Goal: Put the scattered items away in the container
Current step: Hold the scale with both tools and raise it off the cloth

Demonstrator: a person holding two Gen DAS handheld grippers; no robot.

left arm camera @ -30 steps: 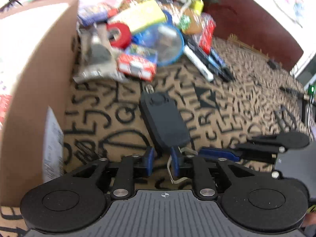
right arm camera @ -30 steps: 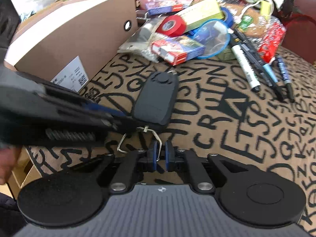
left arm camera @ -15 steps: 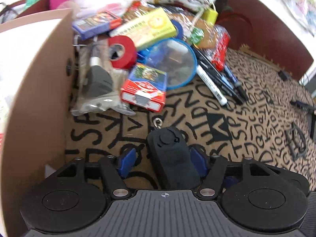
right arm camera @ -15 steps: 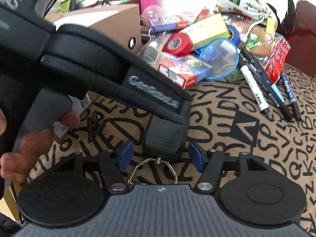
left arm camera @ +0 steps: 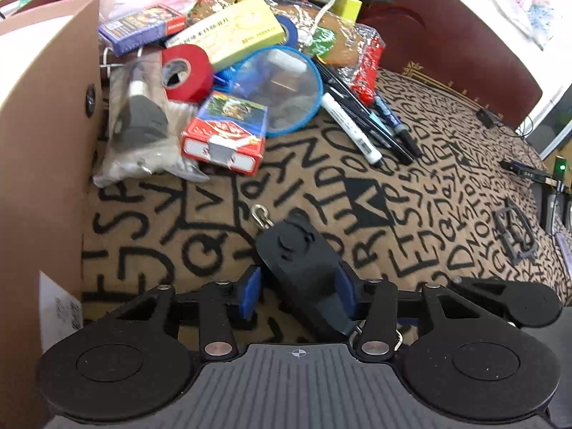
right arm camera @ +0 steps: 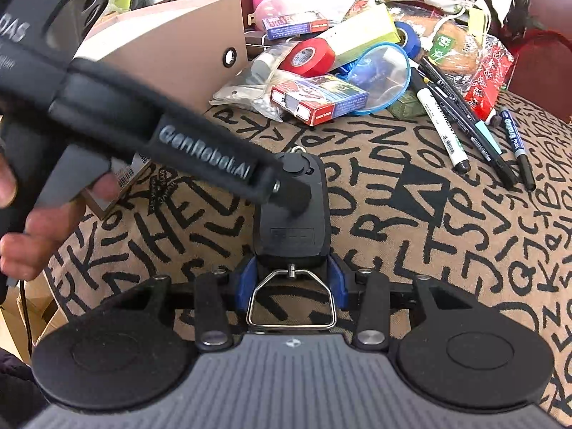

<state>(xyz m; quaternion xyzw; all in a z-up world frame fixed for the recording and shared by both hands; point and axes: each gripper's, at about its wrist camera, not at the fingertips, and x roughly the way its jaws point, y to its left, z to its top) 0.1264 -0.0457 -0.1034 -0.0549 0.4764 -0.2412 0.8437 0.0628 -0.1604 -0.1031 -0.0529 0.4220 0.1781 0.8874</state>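
Observation:
A black hand-held luggage scale (left arm camera: 304,268) with a small hook lies on the letter-patterned cloth. My left gripper (left arm camera: 298,295) has its blue pads on both sides of the scale body, closed on it. In the right wrist view the same scale (right arm camera: 291,214) points away, its metal loop handle (right arm camera: 291,300) between the open pads of my right gripper (right arm camera: 291,282). The left gripper's body (right arm camera: 161,136) crosses that view from the left. A brown cardboard box (left arm camera: 43,125) stands at the left and also shows in the right wrist view (right arm camera: 171,50).
A heap lies behind the scale: red tape roll (left arm camera: 186,71), card box (left arm camera: 225,132), blue-rimmed lens (left arm camera: 282,89), bagged grey item (left arm camera: 139,125), yellow-green box (left arm camera: 228,32), several markers (left arm camera: 357,125). A dark red chair back (left arm camera: 447,43) stands at the far right.
My left gripper moved forward over the scale and closed on its body. My right gripper opened from the metal loop and now straddles the scale's near end.

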